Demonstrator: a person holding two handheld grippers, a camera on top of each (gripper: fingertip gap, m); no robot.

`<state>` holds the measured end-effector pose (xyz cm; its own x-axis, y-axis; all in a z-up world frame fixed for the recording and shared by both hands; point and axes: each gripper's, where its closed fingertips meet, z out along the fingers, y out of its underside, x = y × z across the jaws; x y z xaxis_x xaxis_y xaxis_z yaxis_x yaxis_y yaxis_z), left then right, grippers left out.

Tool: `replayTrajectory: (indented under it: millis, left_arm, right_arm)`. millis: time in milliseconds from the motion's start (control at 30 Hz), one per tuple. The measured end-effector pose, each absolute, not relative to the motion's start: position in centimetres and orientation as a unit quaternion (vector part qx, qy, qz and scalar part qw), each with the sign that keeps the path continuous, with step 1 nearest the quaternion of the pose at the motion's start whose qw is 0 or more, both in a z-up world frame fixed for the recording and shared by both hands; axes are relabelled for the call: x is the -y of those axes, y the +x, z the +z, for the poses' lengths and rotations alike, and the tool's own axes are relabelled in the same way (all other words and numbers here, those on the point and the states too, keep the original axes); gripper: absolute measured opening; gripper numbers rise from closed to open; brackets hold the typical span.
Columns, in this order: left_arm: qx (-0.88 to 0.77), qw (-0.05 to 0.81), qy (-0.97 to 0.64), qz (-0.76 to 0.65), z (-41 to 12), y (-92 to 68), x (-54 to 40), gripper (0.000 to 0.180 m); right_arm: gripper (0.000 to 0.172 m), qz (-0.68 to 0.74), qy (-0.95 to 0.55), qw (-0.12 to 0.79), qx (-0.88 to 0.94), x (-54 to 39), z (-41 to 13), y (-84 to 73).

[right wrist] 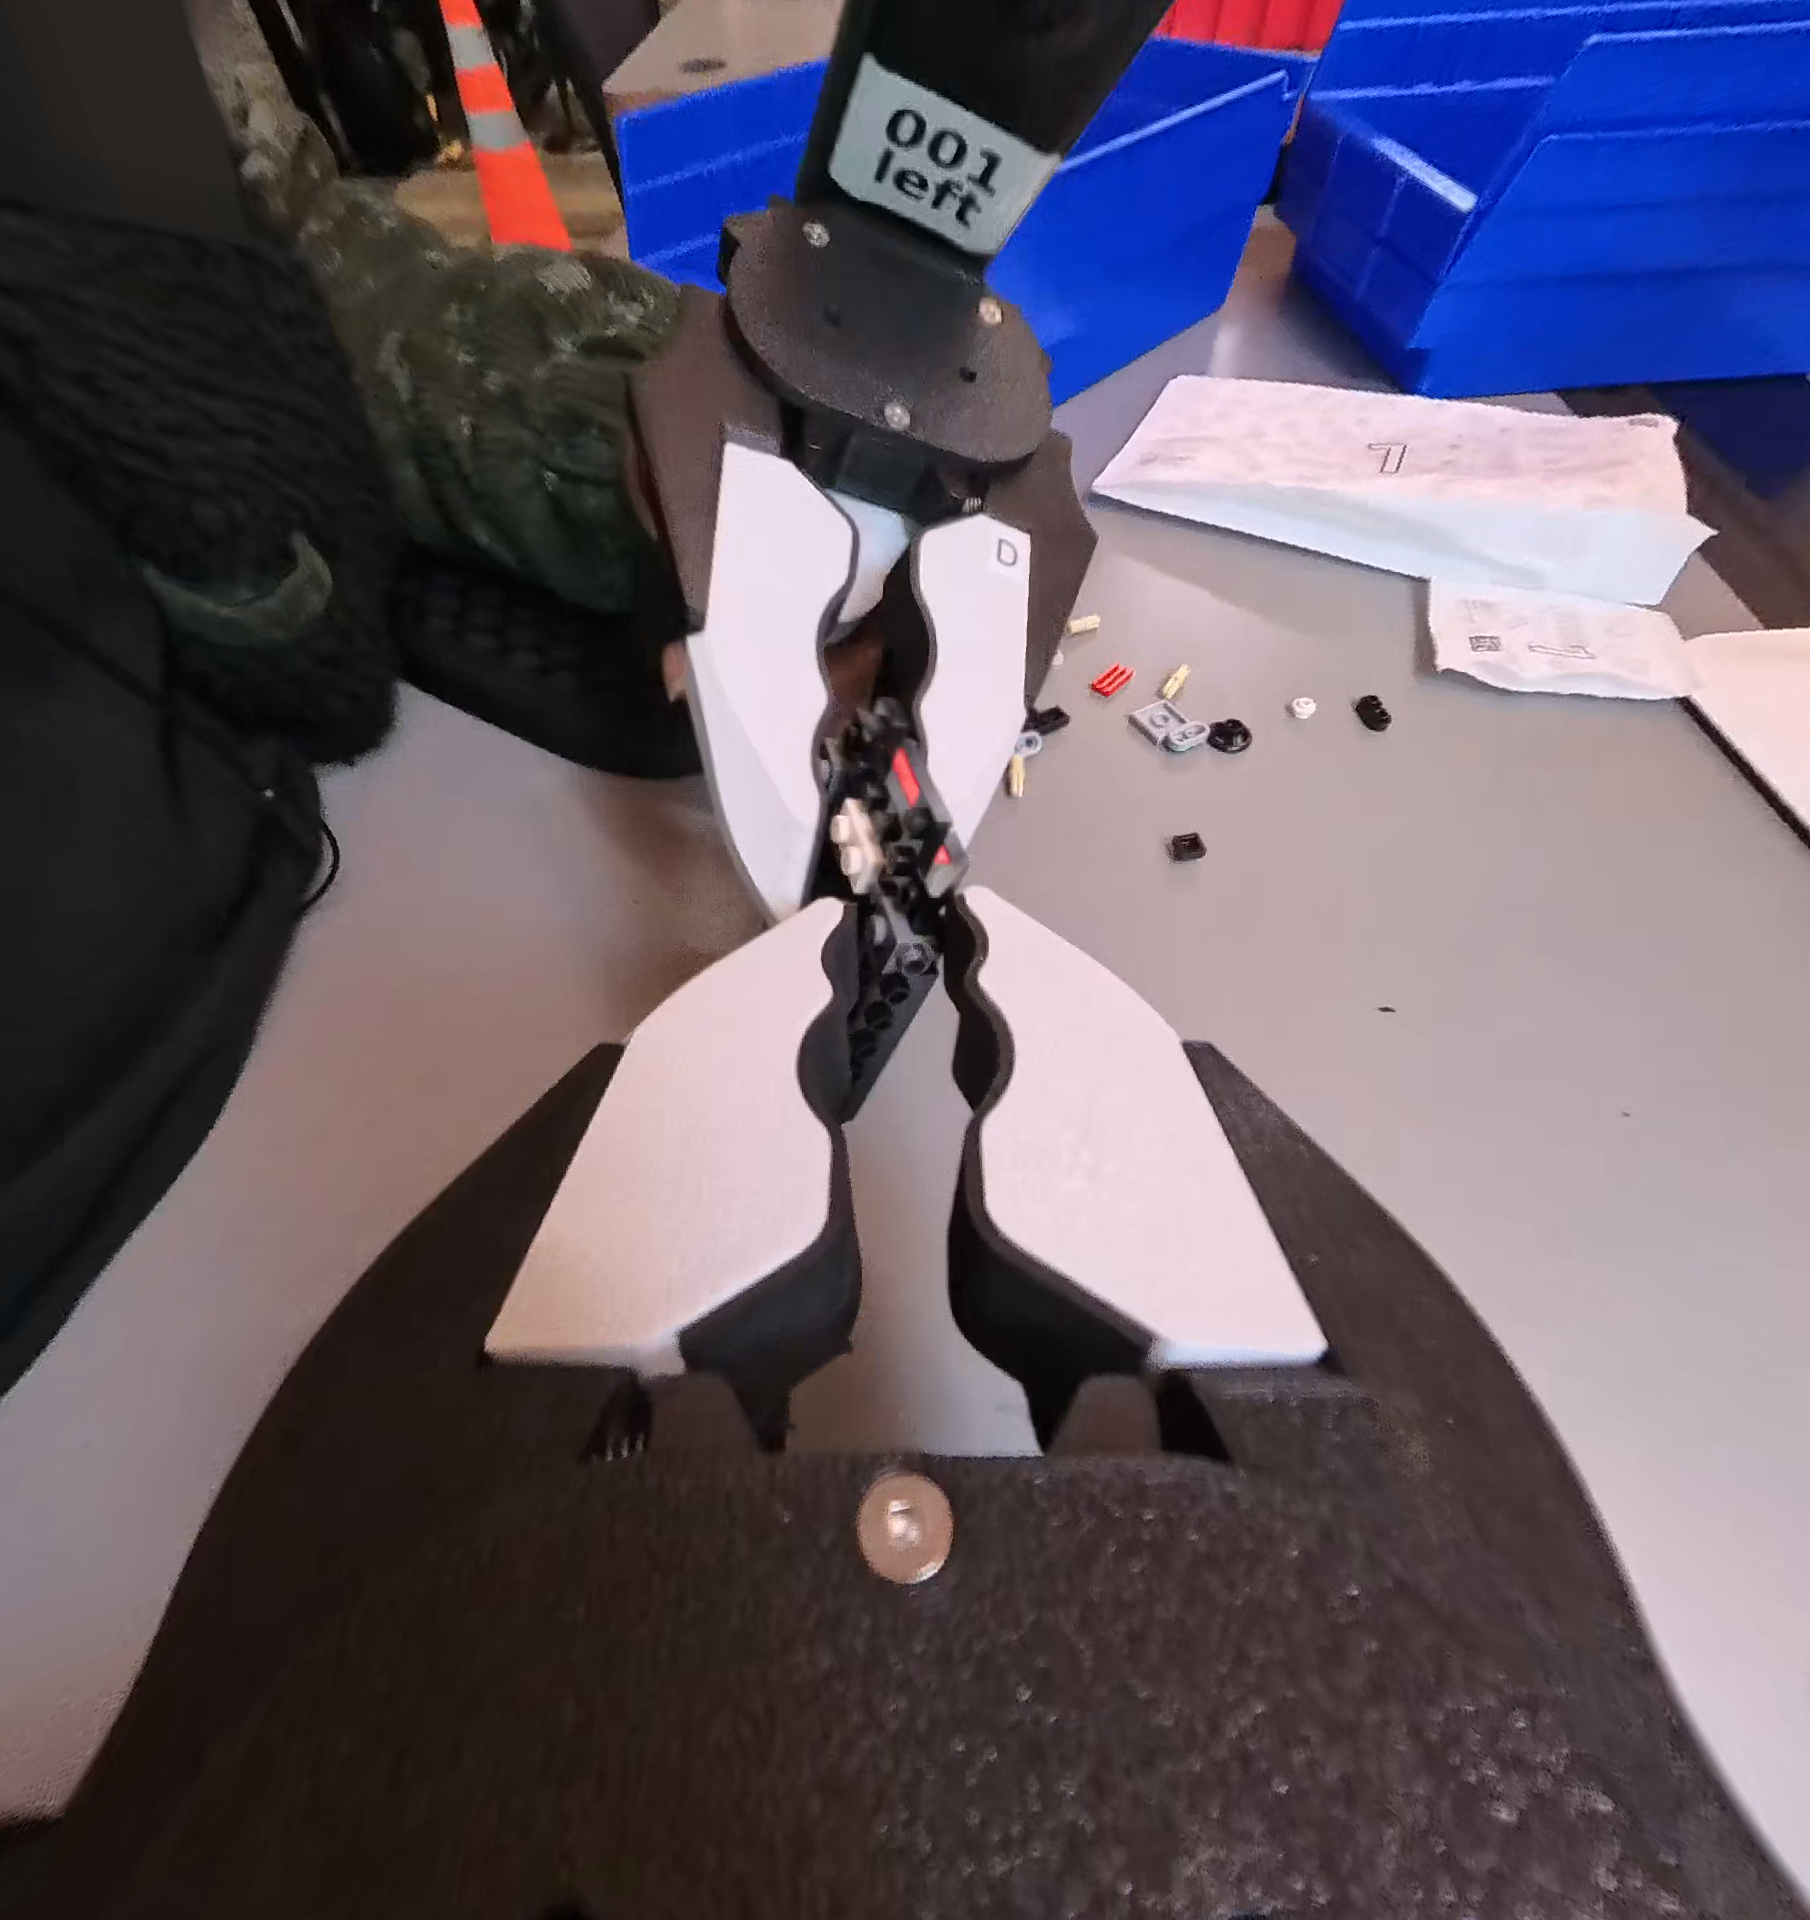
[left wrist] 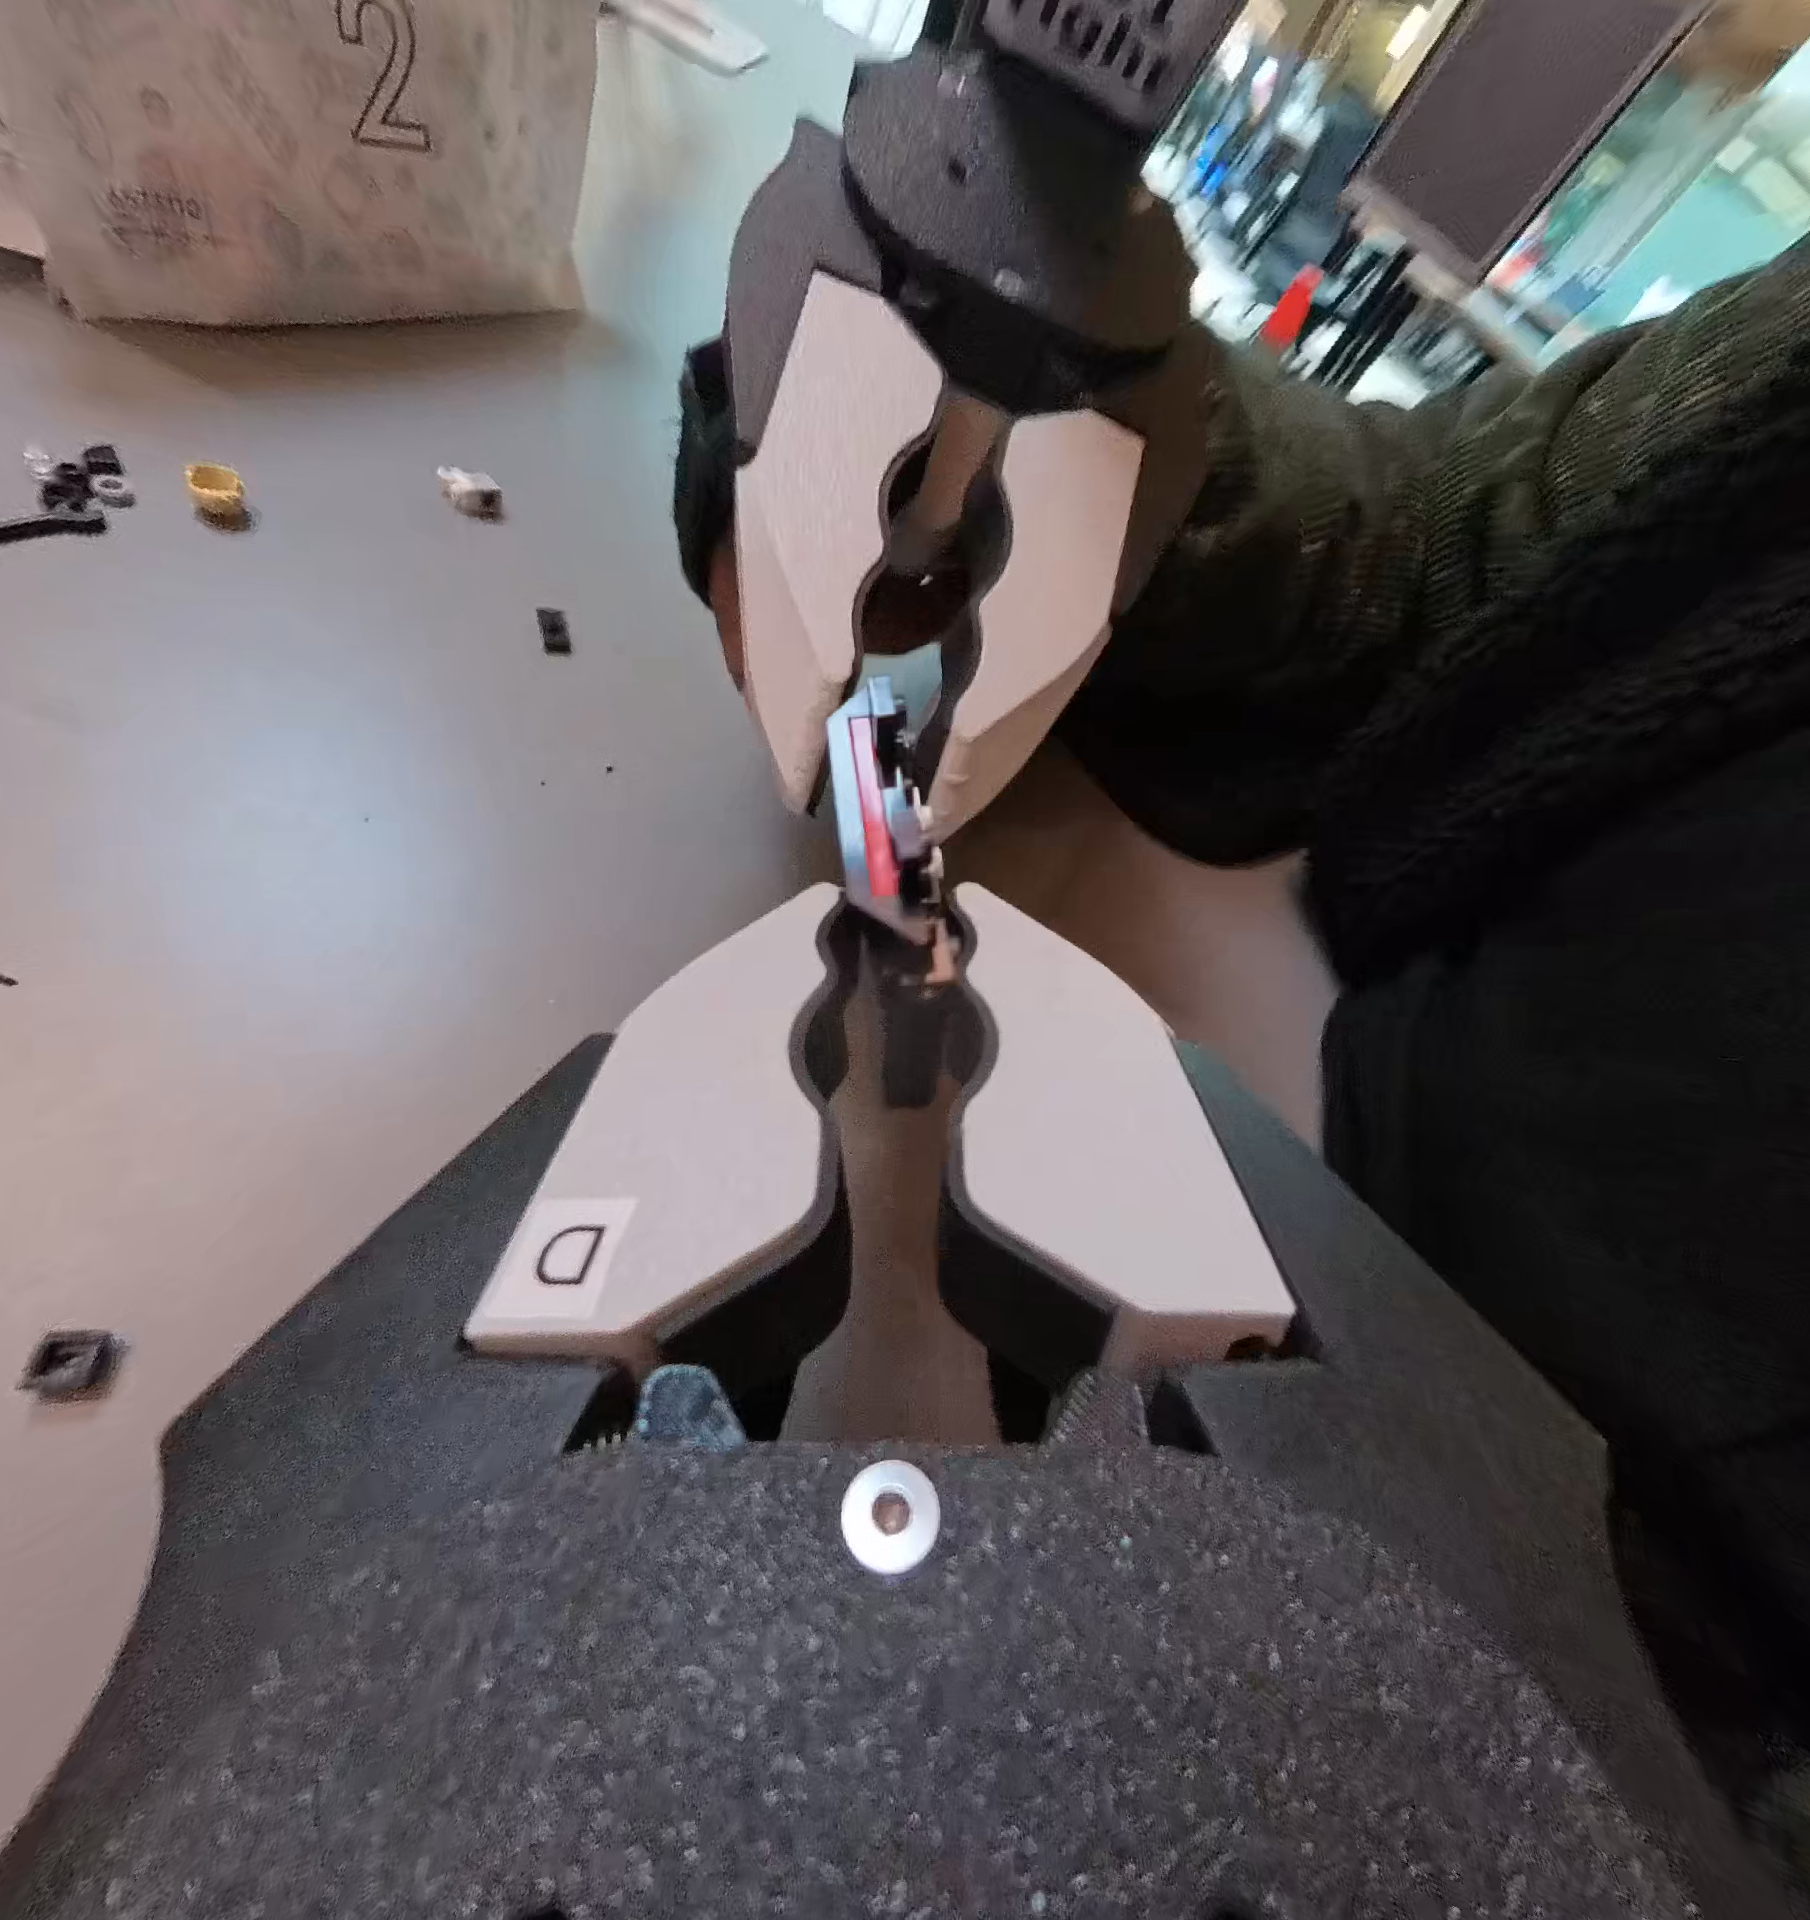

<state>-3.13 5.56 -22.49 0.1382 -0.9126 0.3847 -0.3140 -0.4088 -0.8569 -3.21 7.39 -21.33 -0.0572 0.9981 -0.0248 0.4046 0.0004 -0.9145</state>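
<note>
Gripping, with the left gripper [left wrist: 896,904] narrowed onto one end of a small brick assembly [left wrist: 880,821], black with a red strip and a grey plate, pads appearing to press both flanks; meeting it nose to nose, the right gripper [right wrist: 901,909] clamping the opposite end of the same assembly [right wrist: 896,831], jaws equally narrow. Holding the piece aloft above the table [right wrist: 1400,1039], clear of the surface, a two-ended grasp judged to be steadying it for pressing or pulling apart. Showing pale studs [right wrist: 851,831] along one side. Lying well apart on the table beyond: a scatter of loose bricks, among them a red piece [right wrist: 1111,678], a grey plate [right wrist: 1159,720], a black round piece [right wrist: 1229,736], a black square piece [right wrist: 1186,847] and tan pins [right wrist: 1174,681]. Resting farther off: paper bags [right wrist: 1400,488] and blue bins [right wrist: 1555,208]. Appearing in the left view: a gold ring-shaped piece [left wrist: 217,488], more black parts [left wrist: 70,488], a black square frame [left wrist: 70,1361] and a printed paper bag [left wrist: 309,156]. Crowding the near side: a dark knitted sleeve [left wrist: 1503,623], close beside the grippers, limiting room there; nothing else standing between the grippers and the loose bricks.
</note>
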Motion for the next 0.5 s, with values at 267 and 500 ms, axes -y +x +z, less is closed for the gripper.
replayTrajectory:
  millis: [267,500]
  left_arm:
    - [-0.339,0.343,-0.761,-0.434,-23.2,-4.3,-9.2,0.013]
    - [-0.312,0.275,-0.773,-0.479,-24.2,-3.9,-8.3,0.013]
  right_arm:
    - [0.018,0.256,-0.603,0.512,0.555,-11.4,-19.9,-3.0]
    - [0.021,0.088,-0.506,0.533,0.672,-9.7,-22.7,-4.3]
